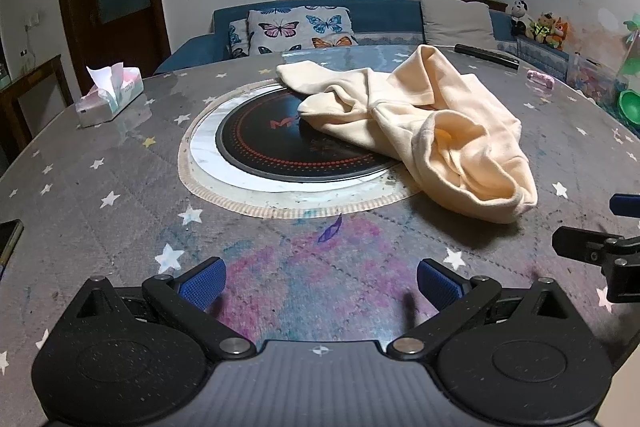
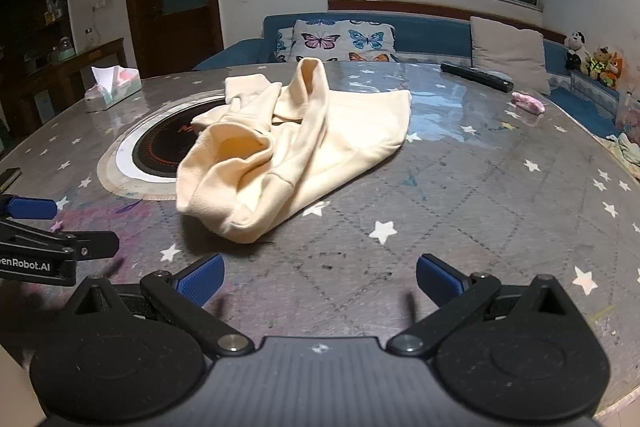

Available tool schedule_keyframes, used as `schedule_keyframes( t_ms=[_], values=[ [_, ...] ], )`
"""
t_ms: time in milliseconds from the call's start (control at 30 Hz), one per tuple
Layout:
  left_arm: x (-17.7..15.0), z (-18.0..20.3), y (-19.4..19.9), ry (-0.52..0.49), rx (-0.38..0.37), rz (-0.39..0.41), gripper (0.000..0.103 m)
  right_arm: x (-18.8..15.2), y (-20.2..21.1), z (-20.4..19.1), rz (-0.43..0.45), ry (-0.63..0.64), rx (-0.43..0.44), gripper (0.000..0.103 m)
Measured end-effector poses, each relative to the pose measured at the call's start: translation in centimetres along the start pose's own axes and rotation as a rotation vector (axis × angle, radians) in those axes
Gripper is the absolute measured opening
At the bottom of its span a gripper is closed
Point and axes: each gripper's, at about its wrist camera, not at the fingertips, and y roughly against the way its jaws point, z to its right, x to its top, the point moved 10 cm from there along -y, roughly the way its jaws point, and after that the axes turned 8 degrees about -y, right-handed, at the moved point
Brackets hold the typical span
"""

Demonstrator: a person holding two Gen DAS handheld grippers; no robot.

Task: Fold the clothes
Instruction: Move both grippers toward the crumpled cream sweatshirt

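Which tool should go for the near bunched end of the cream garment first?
Right, probably. The right tool, open, has the cream garment almost straight ahead; from the left tool, also open, that end lies well off to the right.

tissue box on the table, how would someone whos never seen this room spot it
Start at the round grey table with white stars, then look past the black round cooktop toward the far left edge, near the dark wooden door. The tissue box stands there alone, a small pastel box with a white tissue sticking up, unlike the crumpled cream garment.
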Motion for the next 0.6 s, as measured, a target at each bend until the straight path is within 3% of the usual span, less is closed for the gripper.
schedule_keyframes(
  t_ms=[600],
  values=[
    [1.1,-0.1,0.1,-0.005,-0.003,0.004,0.103,0.3,-0.3,-0.6,-0.007,0.004,0.012,0.103]
  ],
)
